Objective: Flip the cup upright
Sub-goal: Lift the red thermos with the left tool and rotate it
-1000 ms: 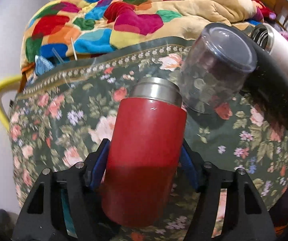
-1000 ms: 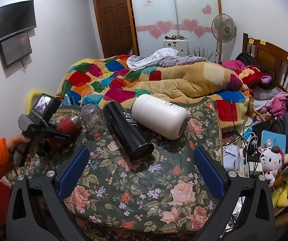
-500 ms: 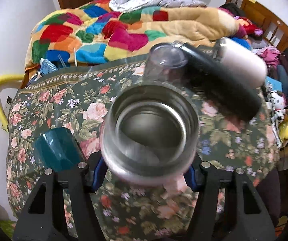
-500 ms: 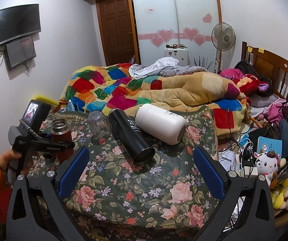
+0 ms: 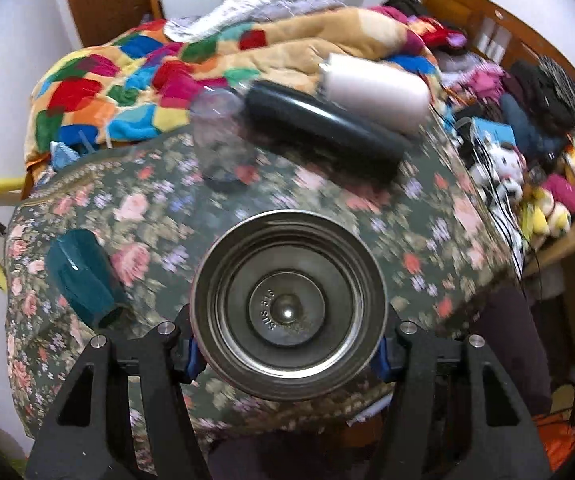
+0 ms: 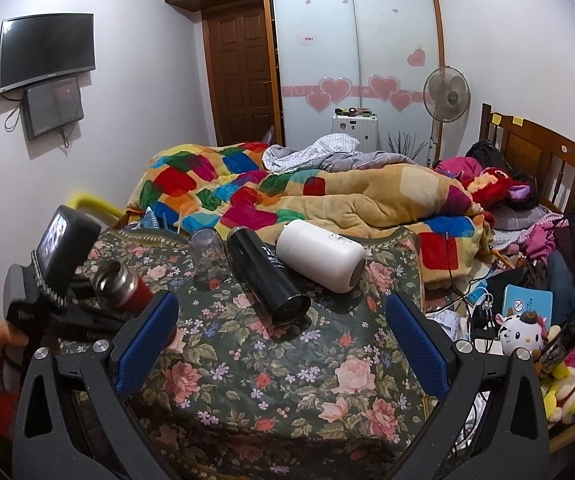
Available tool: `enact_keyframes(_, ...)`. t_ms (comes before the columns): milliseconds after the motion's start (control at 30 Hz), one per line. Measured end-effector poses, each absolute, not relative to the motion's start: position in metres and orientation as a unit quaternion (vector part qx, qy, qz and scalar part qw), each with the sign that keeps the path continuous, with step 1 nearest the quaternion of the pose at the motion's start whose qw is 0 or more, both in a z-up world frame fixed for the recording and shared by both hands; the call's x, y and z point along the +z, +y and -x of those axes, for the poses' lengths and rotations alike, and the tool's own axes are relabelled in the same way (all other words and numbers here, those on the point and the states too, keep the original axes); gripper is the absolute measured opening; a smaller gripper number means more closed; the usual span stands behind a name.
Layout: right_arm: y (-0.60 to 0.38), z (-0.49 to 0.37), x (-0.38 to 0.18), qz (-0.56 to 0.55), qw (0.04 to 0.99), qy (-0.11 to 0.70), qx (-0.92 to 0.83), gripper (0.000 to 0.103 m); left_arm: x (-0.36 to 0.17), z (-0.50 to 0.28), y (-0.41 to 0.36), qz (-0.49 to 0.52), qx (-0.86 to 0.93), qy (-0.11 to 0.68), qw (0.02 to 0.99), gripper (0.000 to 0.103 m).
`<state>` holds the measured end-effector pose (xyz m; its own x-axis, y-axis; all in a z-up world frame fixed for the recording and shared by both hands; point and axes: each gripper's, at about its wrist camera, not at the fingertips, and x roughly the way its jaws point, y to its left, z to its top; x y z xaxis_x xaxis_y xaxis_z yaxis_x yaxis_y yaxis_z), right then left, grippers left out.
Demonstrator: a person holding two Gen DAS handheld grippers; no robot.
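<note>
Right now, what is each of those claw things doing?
Left gripper: shut on the red flask.
Right gripper: open, holding nothing.

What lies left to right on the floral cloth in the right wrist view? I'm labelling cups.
Red flask in the left gripper → clear glass → black flask → white flask.

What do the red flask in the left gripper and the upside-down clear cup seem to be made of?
Red flask: steel inside, going by the grey sheen and a stamp on its floor; glossy red coat outside. Clear cup: see-through, glass or plastic, cannot tell which. Left gripper clamps the flask.
</note>
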<state>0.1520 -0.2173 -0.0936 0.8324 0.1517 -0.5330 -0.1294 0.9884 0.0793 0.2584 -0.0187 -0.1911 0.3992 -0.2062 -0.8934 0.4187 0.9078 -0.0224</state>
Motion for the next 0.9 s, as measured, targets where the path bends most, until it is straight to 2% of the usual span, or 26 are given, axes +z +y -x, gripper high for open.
enact_keyframes(267, -0.223, -0.149, -0.1, -0.017, 0.956, 0.285, 0.071, 0.103, -0.23, -0.247, -0.048, -0.103, -0.209, 0.567, 0.79, 0.061)
enact_keyframes(600, -0.227, -0.159, -0.111, -0.018, 0.951, 0.302, 0.063, 0.103, -0.229, -0.283, -0.077, -0.105, -0.217, 0.55, 0.8, 0.062)
enact_keyframes(900, -0.231, -0.173, -0.122, -0.01, 0.945, 0.322, 0.053, 0.103, -0.259, -0.314, -0.088, -0.095, -0.207, 0.567, 0.792, 0.061)
